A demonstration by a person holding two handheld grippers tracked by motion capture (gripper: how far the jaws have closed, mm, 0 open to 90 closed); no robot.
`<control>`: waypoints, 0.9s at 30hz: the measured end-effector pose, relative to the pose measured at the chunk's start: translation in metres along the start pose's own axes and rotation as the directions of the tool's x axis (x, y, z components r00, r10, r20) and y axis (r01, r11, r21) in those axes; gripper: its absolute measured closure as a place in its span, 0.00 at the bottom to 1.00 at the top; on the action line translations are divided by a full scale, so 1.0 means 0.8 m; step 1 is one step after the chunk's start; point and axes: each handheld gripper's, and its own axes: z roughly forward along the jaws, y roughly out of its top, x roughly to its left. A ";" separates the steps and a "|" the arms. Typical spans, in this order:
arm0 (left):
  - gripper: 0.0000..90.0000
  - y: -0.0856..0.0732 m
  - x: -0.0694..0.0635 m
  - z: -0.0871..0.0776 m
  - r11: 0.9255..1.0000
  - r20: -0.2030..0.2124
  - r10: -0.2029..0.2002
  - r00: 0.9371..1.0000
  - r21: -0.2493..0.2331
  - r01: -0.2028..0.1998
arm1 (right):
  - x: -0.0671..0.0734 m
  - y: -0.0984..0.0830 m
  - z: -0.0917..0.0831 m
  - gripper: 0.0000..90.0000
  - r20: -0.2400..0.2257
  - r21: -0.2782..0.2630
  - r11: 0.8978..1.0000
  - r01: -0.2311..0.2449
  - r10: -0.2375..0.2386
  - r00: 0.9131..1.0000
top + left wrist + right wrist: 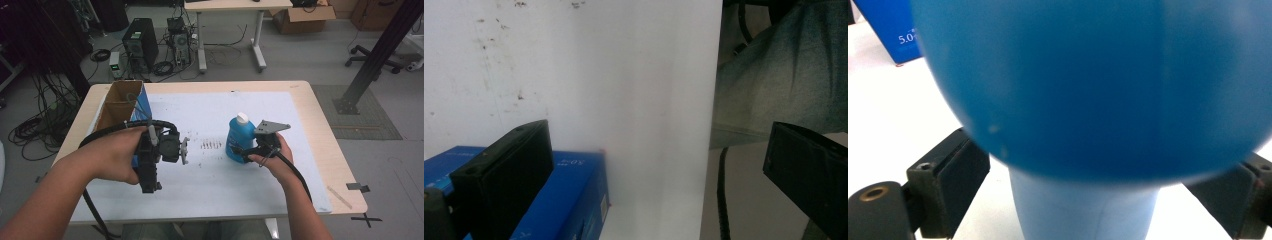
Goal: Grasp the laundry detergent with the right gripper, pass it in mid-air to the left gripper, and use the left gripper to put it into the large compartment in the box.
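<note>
Two handheld grippers over a white mat — one around a blue bottle, one empty.

Nearest me, my left gripper (pixel 184 150) is held above the mat (pixel 210 185) with jaws wide apart, holding nothing. My right gripper (pixel 248 151) brackets the blue bottle (pixel 239 137) standing mid-mat — I can't tell whether the jaws touch it. I judge this a grasp beginning; next, squeeze evenly, then lift. Farther left stands an open blue box (pixel 142 102).
</note>
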 end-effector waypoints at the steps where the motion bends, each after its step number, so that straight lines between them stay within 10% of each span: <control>1: 0.00 0.000 0.000 0.000 1.000 0.001 -0.001 1.000 0.001 0.001 | 0.000 -0.001 0.000 0.12 0.000 -0.007 1.000 -0.001 0.001 1.000; 27: 0.00 0.002 0.001 0.002 1.000 0.001 0.001 1.000 0.005 -0.001 | 0.003 0.000 0.002 0.30 -0.013 -0.033 0.999 0.004 -0.005 1.000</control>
